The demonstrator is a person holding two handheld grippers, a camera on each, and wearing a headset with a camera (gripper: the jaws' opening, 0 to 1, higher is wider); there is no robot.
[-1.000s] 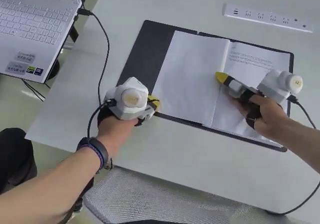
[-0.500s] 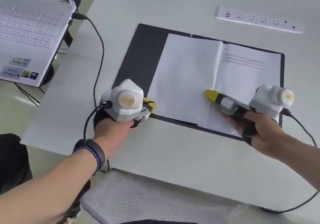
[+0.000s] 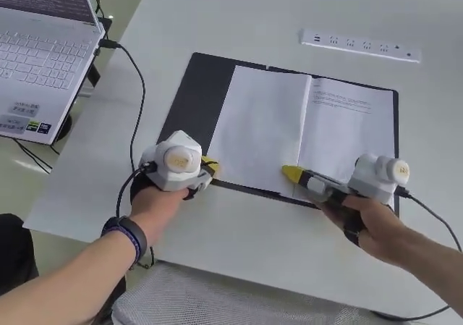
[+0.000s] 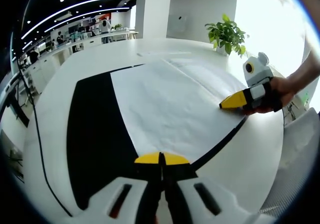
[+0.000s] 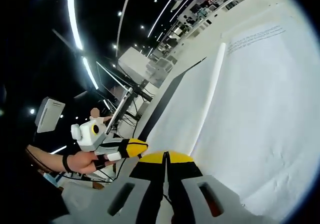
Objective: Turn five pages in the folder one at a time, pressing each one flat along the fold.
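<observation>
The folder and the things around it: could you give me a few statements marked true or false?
1. The folder lies open on the table. True.
2. The right gripper touches the far end of the fold. False: its tip is at the near end, by the pages' bottom edge.
3. The left gripper has its jaws wide open. False: they are shut.
4. A power strip lies beyond the folder. True.
5. The laptop is closed. False: it is open.
</observation>
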